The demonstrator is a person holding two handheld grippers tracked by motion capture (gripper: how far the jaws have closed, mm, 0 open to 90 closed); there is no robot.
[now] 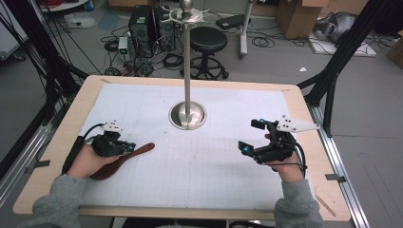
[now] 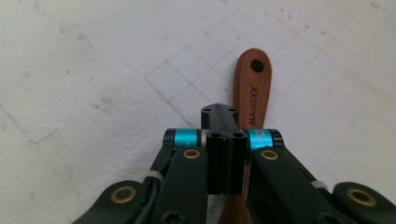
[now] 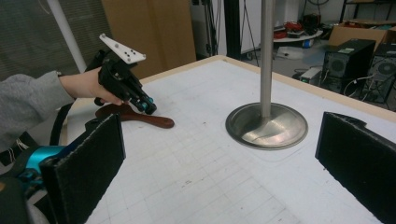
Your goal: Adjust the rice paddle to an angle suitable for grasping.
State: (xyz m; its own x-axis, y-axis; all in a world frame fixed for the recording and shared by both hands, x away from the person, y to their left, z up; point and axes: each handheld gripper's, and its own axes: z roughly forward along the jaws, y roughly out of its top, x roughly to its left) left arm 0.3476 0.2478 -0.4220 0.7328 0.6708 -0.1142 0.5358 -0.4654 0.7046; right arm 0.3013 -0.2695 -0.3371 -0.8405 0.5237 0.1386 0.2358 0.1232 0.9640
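A dark wooden utensil [image 1: 124, 161] lies on the white grid mat at the left, its holed handle end [image 2: 253, 84] pointing toward the middle. My left gripper [image 1: 129, 148] rests over that handle with its jaws pressed together [image 2: 223, 116]; the wood runs under and just beside them, not between them. From the right gripper view, the left gripper [image 3: 147, 106] hovers over the utensil [image 3: 144, 120]. My right gripper [image 1: 251, 136] stands at the right of the mat, open, its two black pads wide apart [image 3: 224, 154] with nothing between them.
A steel pole on a round base [image 1: 177, 121] rises from the middle rear of the mat [image 3: 285, 128]. The wooden table [image 1: 71, 118] frames the mat. Beyond it stand a stool [image 1: 208, 40], computer cases and cables on the floor.
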